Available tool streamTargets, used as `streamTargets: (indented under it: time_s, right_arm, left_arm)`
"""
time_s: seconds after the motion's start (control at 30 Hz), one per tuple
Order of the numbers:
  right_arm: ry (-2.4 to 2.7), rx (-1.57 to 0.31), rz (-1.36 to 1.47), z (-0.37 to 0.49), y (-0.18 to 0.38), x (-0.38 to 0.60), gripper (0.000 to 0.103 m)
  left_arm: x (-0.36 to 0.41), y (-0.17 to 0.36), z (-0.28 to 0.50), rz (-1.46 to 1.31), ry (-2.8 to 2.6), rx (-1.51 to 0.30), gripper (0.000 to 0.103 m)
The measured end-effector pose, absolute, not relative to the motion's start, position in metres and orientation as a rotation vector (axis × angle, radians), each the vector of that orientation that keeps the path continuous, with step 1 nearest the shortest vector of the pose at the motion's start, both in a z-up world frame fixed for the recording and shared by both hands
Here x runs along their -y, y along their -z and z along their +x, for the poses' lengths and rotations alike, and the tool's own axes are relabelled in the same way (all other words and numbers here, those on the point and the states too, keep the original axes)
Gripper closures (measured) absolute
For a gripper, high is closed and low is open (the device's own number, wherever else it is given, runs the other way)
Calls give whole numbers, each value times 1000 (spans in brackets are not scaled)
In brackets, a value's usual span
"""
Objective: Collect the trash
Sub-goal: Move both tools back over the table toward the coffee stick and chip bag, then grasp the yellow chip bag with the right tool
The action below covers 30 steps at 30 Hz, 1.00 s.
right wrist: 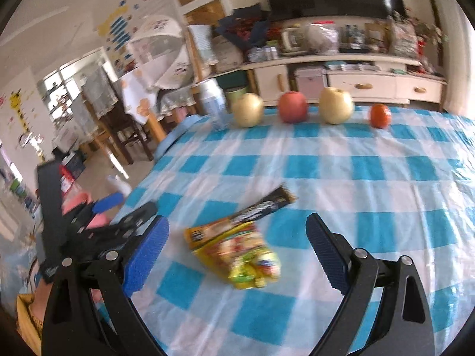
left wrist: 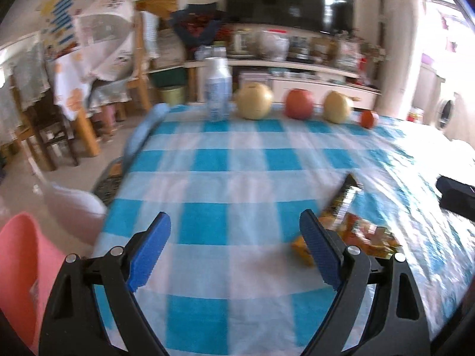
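Both tongs (left wrist: 234,231) (right wrist: 237,234) wide, pink bin (left wrist: 17,267) beside.

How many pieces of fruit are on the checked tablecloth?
4, in a row along the far edge. From the white bottle rightward: a yellow apple, a red apple, a second yellow apple, and a small orange fruit. None looks hidden.
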State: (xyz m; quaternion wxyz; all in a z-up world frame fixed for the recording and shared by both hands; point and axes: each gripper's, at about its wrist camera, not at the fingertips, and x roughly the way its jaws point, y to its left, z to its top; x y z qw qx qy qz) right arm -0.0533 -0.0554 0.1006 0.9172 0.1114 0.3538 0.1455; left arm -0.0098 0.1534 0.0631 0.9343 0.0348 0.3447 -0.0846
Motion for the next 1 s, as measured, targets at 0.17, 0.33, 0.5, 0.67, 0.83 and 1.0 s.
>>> streamTargets:
  time_s: [0.17, 0.33, 0.5, 0.67, 0.83, 1.0]
  right_arm:
    - [-238, -769, 306, -39, -94, 102, 10]
    - [-231, -826, 343, -31, -82, 127, 10]
    - [-333, -901, 319, -25, -71, 116, 11]
    - [-418, -961, 197, -24, -49, 84, 11]
    - [-514, -982, 117, -27, -36, 53, 11]
    - [-543, -973, 38, -32, -30, 27, 11]
  left_arm:
    - [-129, -57, -13, 81, 333, -724, 14]
    - [-96, -44, -15, 154, 435, -770, 14]
    - [-78, -40, -16, 194, 469, -777, 14]
    - [-105, -48, -3, 88, 376, -755, 14]
    - [-124, -50, 9, 7, 308, -757, 14]
    - [-126, -52, 13, -8, 316, -748, 14]
